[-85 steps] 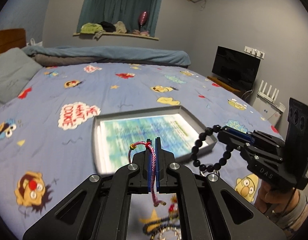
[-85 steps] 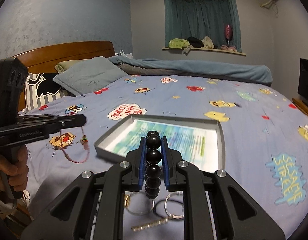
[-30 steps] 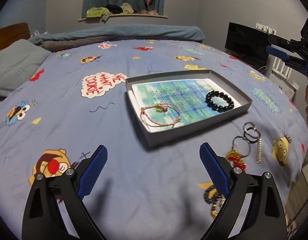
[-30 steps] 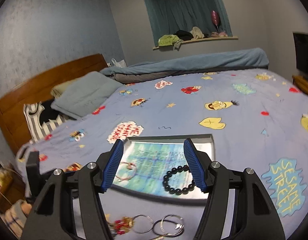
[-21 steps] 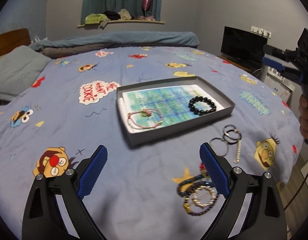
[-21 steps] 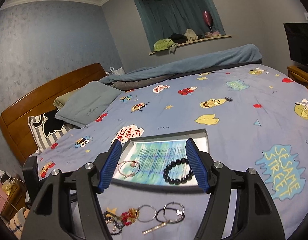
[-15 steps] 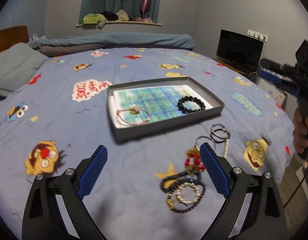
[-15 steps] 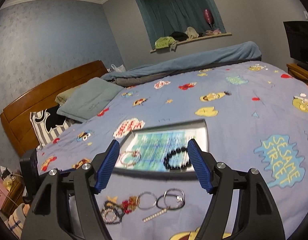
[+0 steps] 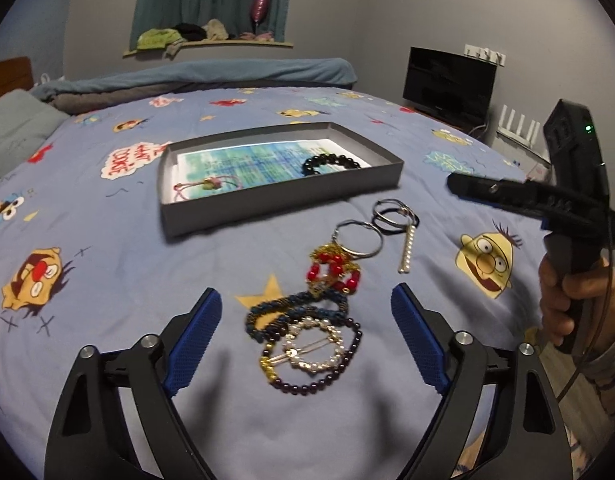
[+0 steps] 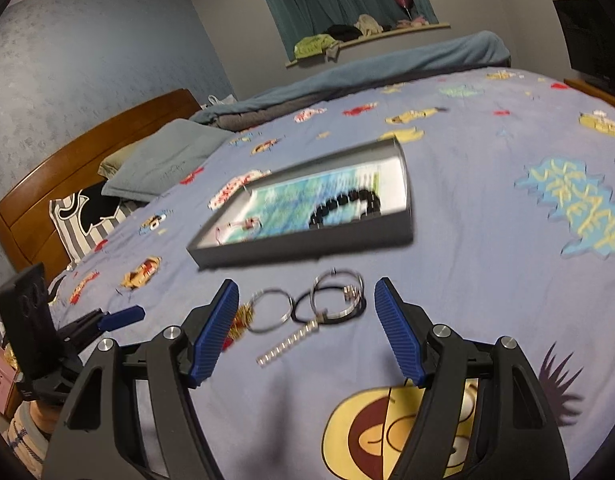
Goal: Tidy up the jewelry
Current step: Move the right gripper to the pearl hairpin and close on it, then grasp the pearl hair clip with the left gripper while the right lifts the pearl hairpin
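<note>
Jewelry tray (image 9: 283, 204): black bead bracelet (image 9: 331, 163), pink cord bracelet (image 9: 205, 187) inside; both tools spread, empty.

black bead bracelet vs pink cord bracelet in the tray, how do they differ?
The black bead bracelet is a ring of chunky dark round beads; the pink cord bracelet is a thin string loop with a small charm. The black one lies at the tray's right end in the left wrist view, the pink one at its left end. The black one looks thicker and heavier. Both lie flat on the printed blue-green liner, apart from each other, with no gripper touching them.
</note>
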`<action>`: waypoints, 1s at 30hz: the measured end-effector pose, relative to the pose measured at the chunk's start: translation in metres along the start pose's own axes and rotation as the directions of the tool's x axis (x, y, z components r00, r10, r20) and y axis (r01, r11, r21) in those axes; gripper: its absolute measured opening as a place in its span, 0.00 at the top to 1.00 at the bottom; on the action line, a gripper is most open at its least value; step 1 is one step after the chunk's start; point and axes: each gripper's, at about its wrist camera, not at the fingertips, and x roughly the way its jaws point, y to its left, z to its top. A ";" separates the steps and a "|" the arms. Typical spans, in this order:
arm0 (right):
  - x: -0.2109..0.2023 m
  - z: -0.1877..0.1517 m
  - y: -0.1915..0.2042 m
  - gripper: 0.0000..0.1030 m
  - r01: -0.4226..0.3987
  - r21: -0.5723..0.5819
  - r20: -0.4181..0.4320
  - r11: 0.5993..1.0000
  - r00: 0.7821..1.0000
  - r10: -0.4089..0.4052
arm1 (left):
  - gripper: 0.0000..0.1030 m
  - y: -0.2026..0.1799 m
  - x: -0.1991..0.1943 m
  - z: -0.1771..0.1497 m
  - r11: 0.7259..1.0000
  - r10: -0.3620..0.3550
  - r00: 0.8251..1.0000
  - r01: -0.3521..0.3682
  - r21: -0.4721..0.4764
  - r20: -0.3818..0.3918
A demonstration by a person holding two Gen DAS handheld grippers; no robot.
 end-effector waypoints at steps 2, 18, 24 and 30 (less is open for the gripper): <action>0.002 -0.008 -0.002 0.32 -0.003 0.010 -0.006 1.000 1.000 0.003 | 0.21 -0.003 0.000 -0.005 1.000 -0.002 1.000 0.002 0.003 0.012; 0.031 -0.037 0.024 0.39 0.024 -0.081 -0.063 0.996 0.998 -0.030 | 0.36 0.003 0.006 -0.032 0.999 0.006 1.000 -0.006 -0.042 -0.020; 0.044 -0.034 0.029 0.45 0.043 -0.102 -0.080 0.994 0.995 -0.051 | 0.36 -0.001 0.018 -0.029 1.000 0.013 0.999 -0.013 -0.009 -0.051; 0.051 -0.033 0.028 0.77 0.058 -0.111 -0.081 0.992 0.994 -0.068 | 0.44 -0.005 0.028 -0.031 0.999 0.036 0.997 -0.034 0.025 -0.073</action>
